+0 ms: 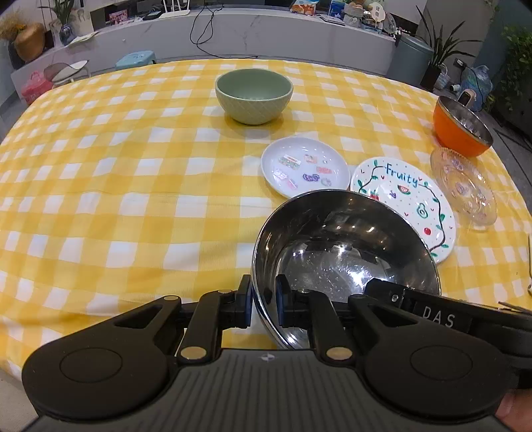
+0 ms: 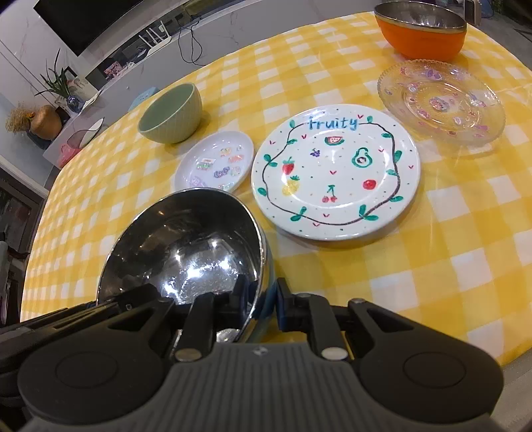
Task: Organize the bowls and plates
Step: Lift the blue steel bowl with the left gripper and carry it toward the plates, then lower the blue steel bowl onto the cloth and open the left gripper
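A shiny steel bowl (image 1: 342, 242) hangs low over the yellow checked tablecloth (image 1: 133, 199), held at its near rim by both grippers. My left gripper (image 1: 262, 299) is shut on the rim's left part, one pad inside and one outside. On the rim's right part my right gripper (image 2: 261, 299) is shut the same way, across the steel bowl (image 2: 186, 246). Beyond lie a white "Fruity" plate (image 2: 335, 179), a small white sticker plate (image 2: 216, 162), a clear glass plate (image 2: 442, 99), a green bowl (image 2: 173, 113) and an orange bowl (image 2: 422, 30).
The table's near edge runs just below the grippers. A counter (image 1: 266, 30) with plants, cables and boxes stands behind the table, with a blue stool (image 1: 136, 59) beside it. The other gripper's black body (image 1: 449, 315) crosses the lower right of the left wrist view.
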`<state>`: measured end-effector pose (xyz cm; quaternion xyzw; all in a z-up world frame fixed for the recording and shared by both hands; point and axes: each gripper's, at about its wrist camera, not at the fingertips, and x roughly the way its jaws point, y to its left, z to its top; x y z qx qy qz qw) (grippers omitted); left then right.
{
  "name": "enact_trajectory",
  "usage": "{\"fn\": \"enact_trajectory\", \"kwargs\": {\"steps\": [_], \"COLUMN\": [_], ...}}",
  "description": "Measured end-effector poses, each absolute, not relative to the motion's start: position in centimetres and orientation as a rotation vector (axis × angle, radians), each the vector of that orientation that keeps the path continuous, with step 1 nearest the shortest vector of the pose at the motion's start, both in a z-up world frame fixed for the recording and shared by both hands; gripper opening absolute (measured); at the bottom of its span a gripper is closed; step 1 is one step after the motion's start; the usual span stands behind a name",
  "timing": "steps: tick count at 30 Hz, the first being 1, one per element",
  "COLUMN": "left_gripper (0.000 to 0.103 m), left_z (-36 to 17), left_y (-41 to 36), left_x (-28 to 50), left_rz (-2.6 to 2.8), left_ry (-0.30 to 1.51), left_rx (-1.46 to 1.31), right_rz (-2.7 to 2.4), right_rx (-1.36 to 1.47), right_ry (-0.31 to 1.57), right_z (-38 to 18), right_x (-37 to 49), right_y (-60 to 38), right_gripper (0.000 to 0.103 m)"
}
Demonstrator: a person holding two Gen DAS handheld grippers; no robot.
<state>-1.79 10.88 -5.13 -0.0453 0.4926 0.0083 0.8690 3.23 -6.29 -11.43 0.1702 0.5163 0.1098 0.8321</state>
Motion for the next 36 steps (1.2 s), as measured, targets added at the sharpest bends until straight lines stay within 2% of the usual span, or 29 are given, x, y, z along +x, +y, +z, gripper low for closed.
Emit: {"fn": "enact_trajectory", "kwargs": {"steps": [12, 15, 18, 20, 36], "left_gripper": [0.016, 0.017, 0.030, 0.036, 0.038], "left_z": [-5.7, -5.6, -5.2, -4.8, -1.6], "left_y": [11.1, 11.3, 11.6, 11.9, 12.7], "left_x": [-2.1, -1.9, -1.7, -1.6, -0.9], "left_rz": [-0.006, -0.005, 0.001, 0.003, -0.020], "left_ry": [1.046, 1.048, 1.040, 1.038, 0.987], "left_rx": [-0.077, -0.084, -0.080, -0.077, -0.119], "right_rz": [0.255, 0.252, 0.251, 0.247, 0.233], "right_rx": [0.341, 0.345, 0.331, 0.325, 0.323], "right_ry": [1.095, 1.111, 1.098, 1.088, 1.051], "right_z": [-11.6, -11.7, -11.4, -11.2, -9.3], "right_x": [2.9, 2.9, 2.8, 2.9, 3.8], "right_y": [-6.3, -6.2, -6.2, -6.3, -8.4], "right_gripper": [0.015, 0.021, 0.023, 0.033, 0.034]}}
